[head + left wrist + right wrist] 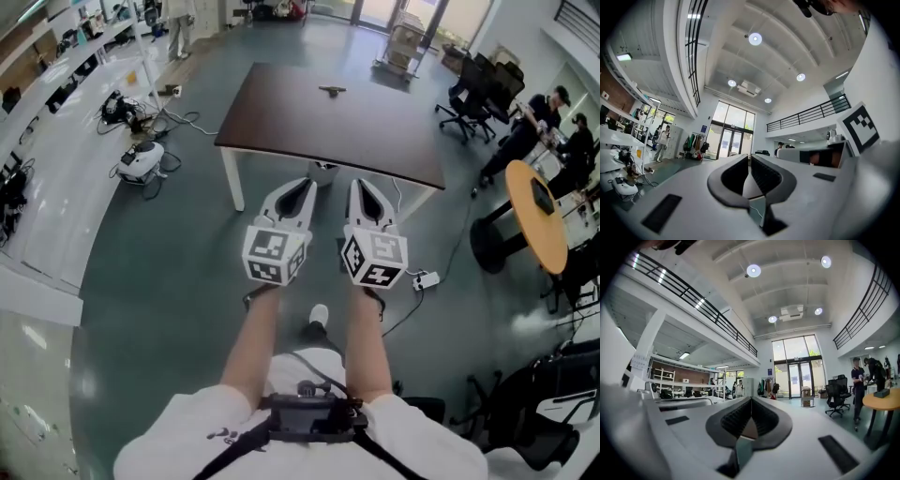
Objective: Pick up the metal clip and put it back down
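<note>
A black harness (309,414) is worn over a white shirt at the bottom of the head view, and two bare forearms are stretched forward from it. The left gripper (304,182) and the right gripper (362,184) are held side by side, roughly level, over the grey floor (187,281), each with its marker cube turned up to the camera. In the left gripper view the jaws of the left gripper (749,157) are seen brought together at the tips, with nothing caught between them. In the right gripper view the right gripper (751,400) is likewise seen fully closed and empty. A white shoe (319,315) is seen on the floor below the two grippers, and a white power strip (427,279) with its cable is laid just to the right.

Beyond the jaw tips a dark brown table (309,127) on white legs is placed, well apart from both grippers. The metal clip (331,90) is found lying on the far part of the tabletop, alone, touched by neither gripper.

Farther off, a small white device (141,161) among cables is seen on the floor at the left, a round orange table (538,220) at the right, and black office chairs (469,98) beyond it, where people are gathered.
</note>
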Available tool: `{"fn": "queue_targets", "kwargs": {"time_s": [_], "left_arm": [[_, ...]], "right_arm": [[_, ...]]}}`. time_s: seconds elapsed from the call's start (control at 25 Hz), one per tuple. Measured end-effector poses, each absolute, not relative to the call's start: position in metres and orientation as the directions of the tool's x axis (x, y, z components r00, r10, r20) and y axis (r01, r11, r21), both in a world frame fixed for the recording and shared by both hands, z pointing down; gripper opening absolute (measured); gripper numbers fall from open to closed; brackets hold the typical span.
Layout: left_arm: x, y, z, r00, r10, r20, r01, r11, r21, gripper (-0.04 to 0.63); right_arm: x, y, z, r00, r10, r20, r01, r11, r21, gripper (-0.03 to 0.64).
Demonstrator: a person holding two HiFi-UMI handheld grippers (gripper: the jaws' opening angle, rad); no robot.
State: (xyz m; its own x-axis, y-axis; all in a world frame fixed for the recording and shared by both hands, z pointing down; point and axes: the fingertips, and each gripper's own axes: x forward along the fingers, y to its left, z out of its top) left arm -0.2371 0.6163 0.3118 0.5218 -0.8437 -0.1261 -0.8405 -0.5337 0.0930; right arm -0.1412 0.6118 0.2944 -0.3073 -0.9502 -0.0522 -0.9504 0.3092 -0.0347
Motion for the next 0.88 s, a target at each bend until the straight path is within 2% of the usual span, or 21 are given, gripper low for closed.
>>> {"fn": "queue_targets", "kwargs": {"time_s": [0.24, 0.56, 0.88], "left_arm": [[-0.201, 0.531, 0.312, 0.519, -0.848, -0.106, -0.849, -0.526, 0.048, 0.029], [-0.115, 0.392, 0.293, 0.513, -0.845, -0.150, -0.849, -0.526, 0.058, 0.029], [-0.085, 0.296, 0.320, 0.472, -0.876, -0.102, -0.874, -0.479, 0.075, 0.029]], "right_arm": [[-0.089, 0.526, 0.287, -0.284, -0.952, -0.112, -0.953, 0.293, -0.078, 0.006], [-0.007, 0.386, 0.282, -0.363, -0.926, -0.104, -0.925, 0.372, -0.084, 0.006], [0.017, 0.294, 0.323, -0.419, -0.908, 0.007, -0.907, 0.417, -0.060, 0.006]]}}
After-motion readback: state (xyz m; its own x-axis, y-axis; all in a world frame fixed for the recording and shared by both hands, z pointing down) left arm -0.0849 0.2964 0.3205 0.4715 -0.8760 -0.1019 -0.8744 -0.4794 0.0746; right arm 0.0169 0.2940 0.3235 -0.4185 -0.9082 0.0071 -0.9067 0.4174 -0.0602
